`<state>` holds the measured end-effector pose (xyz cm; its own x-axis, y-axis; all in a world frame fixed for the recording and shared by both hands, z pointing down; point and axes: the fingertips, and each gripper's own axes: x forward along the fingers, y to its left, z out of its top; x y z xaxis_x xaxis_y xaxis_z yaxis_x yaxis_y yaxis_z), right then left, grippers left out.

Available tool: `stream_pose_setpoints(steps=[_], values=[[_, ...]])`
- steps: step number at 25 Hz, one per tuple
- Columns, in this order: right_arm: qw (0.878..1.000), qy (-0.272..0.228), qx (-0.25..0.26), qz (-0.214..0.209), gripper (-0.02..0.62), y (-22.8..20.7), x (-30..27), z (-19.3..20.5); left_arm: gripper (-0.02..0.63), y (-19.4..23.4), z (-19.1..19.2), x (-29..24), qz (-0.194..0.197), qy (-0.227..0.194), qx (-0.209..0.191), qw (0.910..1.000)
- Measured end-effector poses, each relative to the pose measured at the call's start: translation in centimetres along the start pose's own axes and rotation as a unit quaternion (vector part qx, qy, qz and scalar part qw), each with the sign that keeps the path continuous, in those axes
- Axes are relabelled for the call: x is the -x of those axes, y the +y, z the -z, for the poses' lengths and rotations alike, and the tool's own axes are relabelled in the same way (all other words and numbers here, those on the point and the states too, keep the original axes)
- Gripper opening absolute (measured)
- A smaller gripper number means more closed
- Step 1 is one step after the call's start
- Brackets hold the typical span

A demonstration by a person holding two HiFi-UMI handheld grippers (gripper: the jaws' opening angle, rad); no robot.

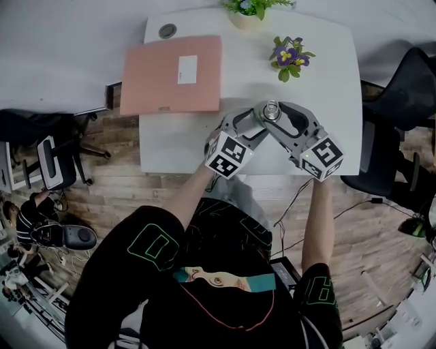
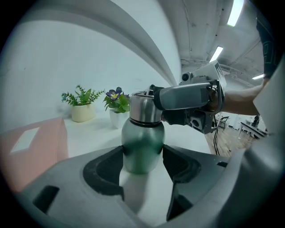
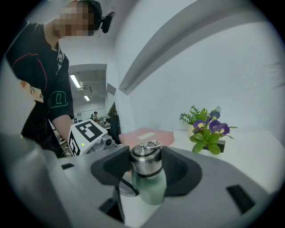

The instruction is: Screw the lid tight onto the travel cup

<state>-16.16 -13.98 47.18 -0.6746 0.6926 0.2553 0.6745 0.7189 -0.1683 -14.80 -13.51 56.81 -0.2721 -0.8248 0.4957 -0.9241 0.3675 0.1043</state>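
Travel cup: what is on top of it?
A steel lid with a wire loop sits on the travel cup. It covers the mouth, so thread and contents are hidden.

A white counter (image 1: 327,82) stands on a wooden floor (image 1: 136,198). On it lies a pink envelope (image 1: 163,82) bearing a white label (image 1: 187,69). Near the far edge are a purple-flowered plant (image 1: 290,57) and a leafy plant in a cream pot (image 1: 248,10). A black chair (image 1: 402,129) stands just beside the counter's right side.

The travel cup (image 1: 272,110) shows only its top in the head view.
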Motion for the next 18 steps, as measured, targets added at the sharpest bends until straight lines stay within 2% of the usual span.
stream_pose_setpoints(steps=[4,9,15,18], values=[[0.999,-0.012,-0.017,0.044,0.23,-0.11,0.12,0.1,0.288,-0.02,0.07,0.04,0.001,-0.001,0.003,1.0],[0.991,-0.039,-0.027,0.126,0.23,0.09,0.08,0.1,0.287,0.02,0.29,0.2,0.002,-0.002,0.008,1.0],[0.964,-0.086,-0.046,0.246,0.23,-0.06,0.65,0.42,0.285,-0.06,0.3,0.02,0.0,-0.003,0.006,1.0],[0.95,-0.105,-0.06,0.287,0.23,-0.13,0.71,0.45,0.285,-0.02,0.3,0.01,-0.005,-0.005,0.009,0.9999]])
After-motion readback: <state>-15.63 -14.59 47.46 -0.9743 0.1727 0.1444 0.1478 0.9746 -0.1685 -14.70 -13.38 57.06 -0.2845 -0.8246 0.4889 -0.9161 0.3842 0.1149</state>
